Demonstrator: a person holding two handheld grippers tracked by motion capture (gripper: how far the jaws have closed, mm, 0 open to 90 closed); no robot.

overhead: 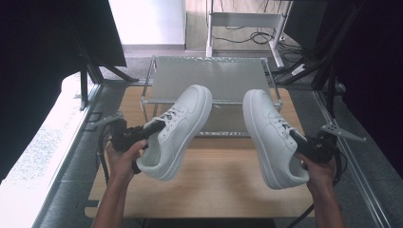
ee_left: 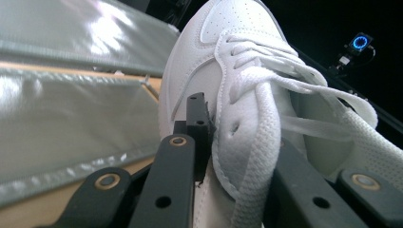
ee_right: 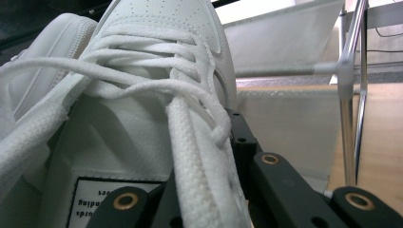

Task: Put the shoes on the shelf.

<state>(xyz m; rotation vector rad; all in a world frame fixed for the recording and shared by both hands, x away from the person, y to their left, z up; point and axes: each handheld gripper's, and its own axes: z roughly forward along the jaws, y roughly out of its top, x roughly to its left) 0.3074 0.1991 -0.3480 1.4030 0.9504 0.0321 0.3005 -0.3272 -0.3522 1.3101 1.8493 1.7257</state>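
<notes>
Two white lace-up sneakers hang in the air above the wooden table (overhead: 218, 185). My left gripper (overhead: 157, 127) is shut on the left sneaker (overhead: 180, 128) at its laced side edge, toe pointing away toward the rack. In the left gripper view the black jaws of this gripper (ee_left: 237, 142) clamp the eyelet flap of that sneaker (ee_left: 228, 38). My right gripper (overhead: 297, 138) is shut on the right sneaker (overhead: 271, 135) the same way. In the right gripper view this gripper (ee_right: 199, 161) pinches the lace edge of its sneaker (ee_right: 157, 28), and the other sneaker (ee_right: 57, 42) shows beyond it.
A metal-framed shoe rack (overhead: 209, 76) with grey fabric shelves stands at the table's far side, just past the toes. Its upright post (ee_right: 349, 95) is close on the right. Dark curtains flank both sides, and cables lie on the floor behind.
</notes>
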